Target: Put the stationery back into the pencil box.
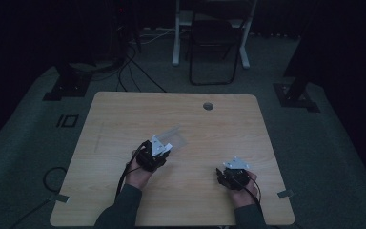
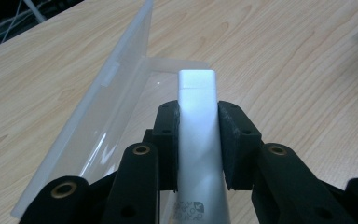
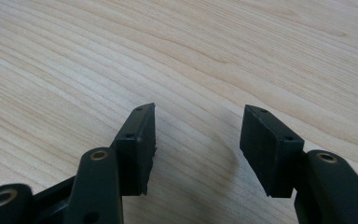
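Your left gripper (image 2: 198, 140) is clenched on a slim white stick (image 2: 196, 121), holding it over the base of the open clear plastic case (image 2: 116, 88) near the middle of the table (image 1: 124, 109). The grip sits partway along a smooth body, so I'd guess a tilt could slide it askew, or its tip could nudge the light case away. Your right gripper (image 3: 196, 149) hangs released and empty above bare wood. The left gripper view reveals the case's raised lid; the dim high view places both hands (image 1: 138, 175) well apart
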### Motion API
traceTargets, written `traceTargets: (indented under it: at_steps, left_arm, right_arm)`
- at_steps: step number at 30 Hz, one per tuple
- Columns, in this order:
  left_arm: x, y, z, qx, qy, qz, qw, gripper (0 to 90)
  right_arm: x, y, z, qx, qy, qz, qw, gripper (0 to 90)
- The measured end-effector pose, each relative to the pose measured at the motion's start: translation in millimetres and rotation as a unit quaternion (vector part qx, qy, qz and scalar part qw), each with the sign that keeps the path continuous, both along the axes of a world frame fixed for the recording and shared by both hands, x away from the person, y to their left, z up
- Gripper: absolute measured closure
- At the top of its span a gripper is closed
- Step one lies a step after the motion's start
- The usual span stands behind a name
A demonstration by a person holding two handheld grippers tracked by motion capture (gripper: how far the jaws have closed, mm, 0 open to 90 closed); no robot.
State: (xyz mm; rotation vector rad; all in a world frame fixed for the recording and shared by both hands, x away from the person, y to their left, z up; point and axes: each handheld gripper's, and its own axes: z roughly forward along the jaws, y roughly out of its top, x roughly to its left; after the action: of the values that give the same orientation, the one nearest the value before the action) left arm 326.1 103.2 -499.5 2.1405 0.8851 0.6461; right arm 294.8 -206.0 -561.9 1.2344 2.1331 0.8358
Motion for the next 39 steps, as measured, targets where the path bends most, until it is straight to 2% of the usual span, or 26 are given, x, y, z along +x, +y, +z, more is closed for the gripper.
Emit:
traceTargets:
  at_steps: [21, 39]
  left_arm:
    - [13.7, -0.3, -6.8, 0.015, -0.008, 0.02, 0.9997, 70.5]
    - [24.9, -1.0, -11.9, 0.025, -0.011, 0.025, 0.9993, 70.5]
  right_arm:
    - [0.7, -0.9, -0.5, 0.005, 0.0, 0.0, 1.0, 44.6]
    - [0.8, -1.0, -0.5, 0.006, 0.0, -0.001, 1.0, 44.4]
